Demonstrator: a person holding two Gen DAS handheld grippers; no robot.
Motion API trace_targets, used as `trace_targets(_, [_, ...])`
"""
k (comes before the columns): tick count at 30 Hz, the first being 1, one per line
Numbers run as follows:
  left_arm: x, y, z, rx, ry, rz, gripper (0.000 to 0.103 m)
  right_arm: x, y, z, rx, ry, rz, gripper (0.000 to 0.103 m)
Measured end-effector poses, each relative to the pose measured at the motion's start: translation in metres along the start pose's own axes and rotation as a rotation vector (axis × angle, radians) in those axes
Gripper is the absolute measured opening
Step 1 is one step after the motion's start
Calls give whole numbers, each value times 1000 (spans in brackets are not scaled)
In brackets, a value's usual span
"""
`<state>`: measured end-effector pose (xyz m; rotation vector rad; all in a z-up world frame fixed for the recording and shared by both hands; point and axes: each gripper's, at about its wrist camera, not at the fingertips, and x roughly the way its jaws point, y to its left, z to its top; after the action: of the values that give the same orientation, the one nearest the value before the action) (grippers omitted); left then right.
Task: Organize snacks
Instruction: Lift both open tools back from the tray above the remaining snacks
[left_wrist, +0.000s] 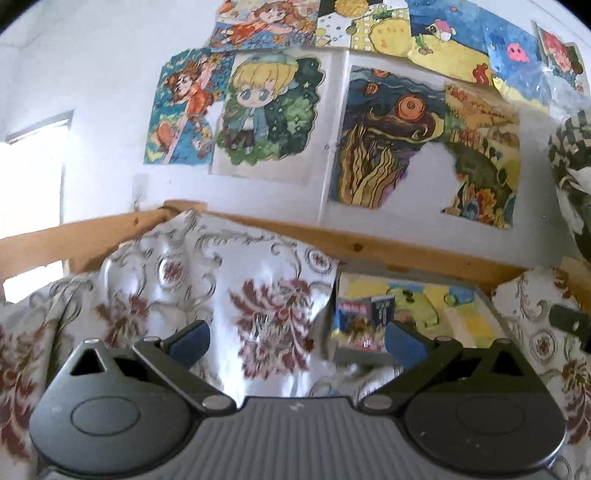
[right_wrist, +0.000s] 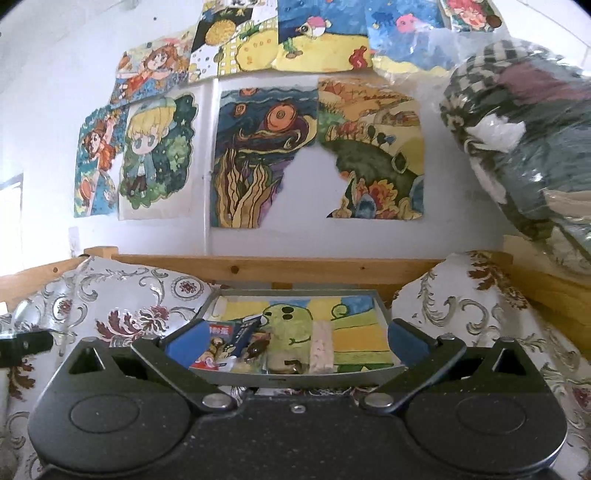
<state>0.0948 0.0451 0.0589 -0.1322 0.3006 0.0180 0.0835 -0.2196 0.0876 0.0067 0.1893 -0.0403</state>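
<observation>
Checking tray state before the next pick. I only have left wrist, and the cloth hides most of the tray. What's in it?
Observer: Right wrist shows the whole grey tray. Snacks run from its left end to the middle; the right part shows only the drawing lining it.
Operator: What's at the middle?
Observer: A pale wrapped bar, lying front to back, with clear-wrapped pieces just to its left.
Operator: Right tool?
Observer: The right tool is open and empty, with its fingers on either side of the tray's front.
</observation>
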Motion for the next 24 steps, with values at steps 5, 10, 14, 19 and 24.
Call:
trace_targets(5, [-17,-3,-11,17,34,0,103,-23,-5,-7,-4,17,-7,102])
trace_targets(10, [-25,-6,-22,31,88,3,103,-40,-11,-20,-7,61,-34,102])
trace_targets(14, [-29,-10,-31,47,131,-2,103,-49,-16,-29,2,96,-45,102])
trace_targets(19, [-31,-17,-41,83,176,-22,103,-55,-17,-40,-3,153,-46,102])
trace_targets(24, [-28,-22,-49,100,235,-36,103,-58,-14,-54,-6,225,-33,102])
